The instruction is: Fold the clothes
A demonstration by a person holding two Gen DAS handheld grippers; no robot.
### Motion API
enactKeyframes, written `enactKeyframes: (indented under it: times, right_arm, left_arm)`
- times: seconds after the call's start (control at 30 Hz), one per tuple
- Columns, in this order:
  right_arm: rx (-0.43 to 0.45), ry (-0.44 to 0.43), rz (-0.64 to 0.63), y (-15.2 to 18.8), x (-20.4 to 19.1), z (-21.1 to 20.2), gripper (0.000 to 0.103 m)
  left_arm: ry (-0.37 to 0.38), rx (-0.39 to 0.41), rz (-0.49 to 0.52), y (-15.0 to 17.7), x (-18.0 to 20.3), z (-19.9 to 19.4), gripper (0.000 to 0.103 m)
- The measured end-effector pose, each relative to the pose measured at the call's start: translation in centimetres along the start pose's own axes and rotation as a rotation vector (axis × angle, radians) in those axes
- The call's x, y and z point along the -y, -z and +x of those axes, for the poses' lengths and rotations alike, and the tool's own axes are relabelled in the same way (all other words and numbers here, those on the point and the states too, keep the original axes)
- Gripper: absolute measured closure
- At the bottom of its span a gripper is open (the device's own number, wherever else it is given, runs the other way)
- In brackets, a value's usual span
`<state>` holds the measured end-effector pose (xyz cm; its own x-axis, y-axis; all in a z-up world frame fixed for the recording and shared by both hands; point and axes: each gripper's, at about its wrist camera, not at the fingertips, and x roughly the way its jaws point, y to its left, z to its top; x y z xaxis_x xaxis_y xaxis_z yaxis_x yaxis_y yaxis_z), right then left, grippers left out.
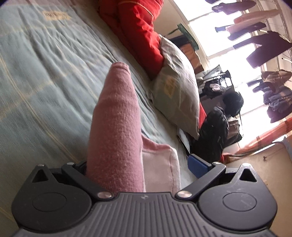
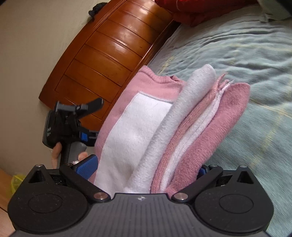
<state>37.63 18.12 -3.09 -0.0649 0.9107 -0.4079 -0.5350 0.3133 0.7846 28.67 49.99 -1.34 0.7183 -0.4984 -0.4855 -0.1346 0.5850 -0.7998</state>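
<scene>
1. My right gripper point(image 2: 146, 167) is clamped around the folded pink-and-white sweater point(image 2: 164, 124); the thick stack of layers fills the gap between its blue pads point(image 2: 87, 165), and the right-hand pad is almost wholly buried behind the knit.
2. My left gripper point(image 1: 138, 164) has the same sweater point(image 1: 116, 127) running up between its fingers. Only one blue pad point(image 1: 198, 165) shows, standing clear of the cloth on the right; the other is hidden by the fabric, so I cannot tell whether this gripper grips the cloth or merely has it lying through an open gap.
3. The sweater sits at the edge of the bed, on a pale blue-green bedspread point(image 2: 246, 54), beside the wooden headboard point(image 2: 109, 49).
4. In the right wrist view my left gripper point(image 2: 73, 120) appears beyond the sweater, with fingers of my hand point(image 2: 56, 151) on its handle; its tips vanish behind the garment.
5. A grey pillow point(image 1: 177, 91) carries a yellowish label with writing too blurred to read; a similar patch on the bedspread point(image 1: 54, 15) is equally illegible.
6. Red bedding point(image 1: 138, 27) lies behind the pillow, cut off at the frame's top.
7. Clothes hanging at the window point(image 1: 255, 45) are dark silhouettes against glare.
</scene>
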Motion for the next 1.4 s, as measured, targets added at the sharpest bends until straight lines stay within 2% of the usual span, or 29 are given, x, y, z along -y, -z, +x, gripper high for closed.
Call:
enactKeyframes:
  times: [0.17,0.4,0.57,0.87,1.1,1.2,1.27,1.4]
  right_arm:
    - [-0.006,0.016,-0.026,-0.3,-0.7,2.4,0.000]
    - [-0.022,0.024,-0.027,0.3,-0.7,4.8,0.000]
    - [-0.019,0.038,-0.075,0.7,-1.5,5.4,0.000]
    - [-0.024,0.031,-0.064,1.0,-1.3,6.2,0.000]
    - [-0.050,0.040,-0.068,1.8,-0.8,6.2,0.000]
    - [-0.069,0.087,-0.107,2.6,-0.7,5.2,0.000]
    - [-0.066,0.134,-0.155,3.1,-0.9,3.9,0.000]
    - [0.047,0.262,-0.362,3.3,-3.1,0.8,0.000]
  left_arm:
    - [-0.042,0.046,-0.036,-1.8,-1.8,-0.3,0.002]
    - [-0.036,0.065,-0.057,-3.4,-3.8,0.4,0.002]
    - [-0.038,0.072,-0.038,-4.1,-4.0,0.7,0.002]
    - [-0.081,0.095,-0.066,-4.2,-5.6,1.2,0.002]
    - [-0.142,0.172,-0.068,-4.8,-5.3,0.4,0.002]
    - [-0.155,0.227,-0.037,-4.7,-4.2,-1.1,0.002]
    - [-0.163,0.224,0.003,-4.5,-3.1,-1.7,0.001]
    - [-0.197,0.170,0.094,-3.3,-0.8,-1.8,0.001]
